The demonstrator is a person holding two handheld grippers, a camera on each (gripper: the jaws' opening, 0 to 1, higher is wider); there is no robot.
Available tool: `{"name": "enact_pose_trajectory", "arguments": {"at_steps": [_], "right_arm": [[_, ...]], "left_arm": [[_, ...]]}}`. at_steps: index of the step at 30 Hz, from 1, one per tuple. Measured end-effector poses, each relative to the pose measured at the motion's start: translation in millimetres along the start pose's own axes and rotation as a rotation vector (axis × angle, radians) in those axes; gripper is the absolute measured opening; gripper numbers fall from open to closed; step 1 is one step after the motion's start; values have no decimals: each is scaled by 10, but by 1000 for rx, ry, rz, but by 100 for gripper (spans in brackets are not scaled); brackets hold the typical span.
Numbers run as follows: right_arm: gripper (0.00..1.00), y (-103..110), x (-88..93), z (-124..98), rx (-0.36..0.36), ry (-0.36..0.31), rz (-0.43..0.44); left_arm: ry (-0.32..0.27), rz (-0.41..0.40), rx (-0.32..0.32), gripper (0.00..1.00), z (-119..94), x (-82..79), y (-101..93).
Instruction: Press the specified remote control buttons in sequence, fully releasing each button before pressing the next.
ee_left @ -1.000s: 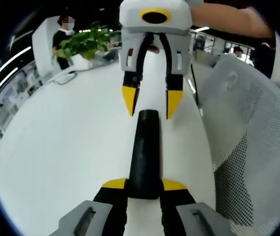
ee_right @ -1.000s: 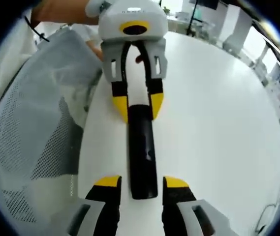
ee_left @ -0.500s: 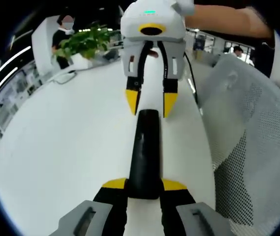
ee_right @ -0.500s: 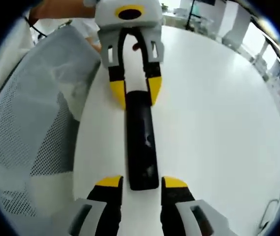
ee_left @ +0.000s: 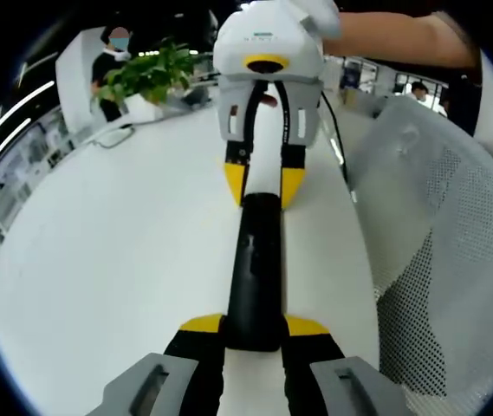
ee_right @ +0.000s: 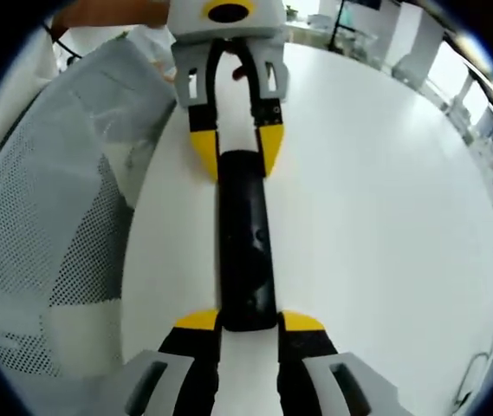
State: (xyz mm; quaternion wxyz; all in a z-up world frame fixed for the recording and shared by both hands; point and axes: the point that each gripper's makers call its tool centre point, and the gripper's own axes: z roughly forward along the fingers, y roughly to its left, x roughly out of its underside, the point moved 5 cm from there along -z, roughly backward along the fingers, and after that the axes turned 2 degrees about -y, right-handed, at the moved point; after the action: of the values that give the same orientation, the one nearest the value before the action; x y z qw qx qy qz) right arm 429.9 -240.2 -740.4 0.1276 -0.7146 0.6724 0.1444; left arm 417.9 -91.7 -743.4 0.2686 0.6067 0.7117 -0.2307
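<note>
My left gripper (ee_left: pixel 254 326) pinches the near end of the slim black plastic remote control (ee_left: pixel 255 264), which lies lengthwise mid-frame on the white round surface (ee_left: pixel 116 251). My right gripper (ee_right: pixel 249 321) closes its yellow-tipped fingers (ee_right: pixel 196 321) on the opposite end. White mesh chair (ee_left: pixel 441 225) at right.

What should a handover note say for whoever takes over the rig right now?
Left gripper: shut on one end of the black remote.
Right gripper: jaws pinch the remote's other end, shut on it.
The remote lies lengthwise on the white table between the two grippers, close to the table edge beside a mesh chair.
Done: remote gripped at both ends. Whether any button has been pressed cannot be told.
Left: presumably free one gripper and press the buttons in order, releasing each fully.
</note>
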Motion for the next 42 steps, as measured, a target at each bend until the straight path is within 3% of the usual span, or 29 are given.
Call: {"name": "enact_pose_trajectory", "arguments": {"at_steps": [3,31,42], "right_arm": [[21,8,3,5,8,10,-37],[20,20,17,-23,27,-17,-44],[20,-116,25,-98,54,-34,-53]], "left_arm": [[-1,1,0,24,-1,-8,-6],[1,-3,3,23,4,-20,17],[-7,-2,-5,23,-29,-104,141]]}}
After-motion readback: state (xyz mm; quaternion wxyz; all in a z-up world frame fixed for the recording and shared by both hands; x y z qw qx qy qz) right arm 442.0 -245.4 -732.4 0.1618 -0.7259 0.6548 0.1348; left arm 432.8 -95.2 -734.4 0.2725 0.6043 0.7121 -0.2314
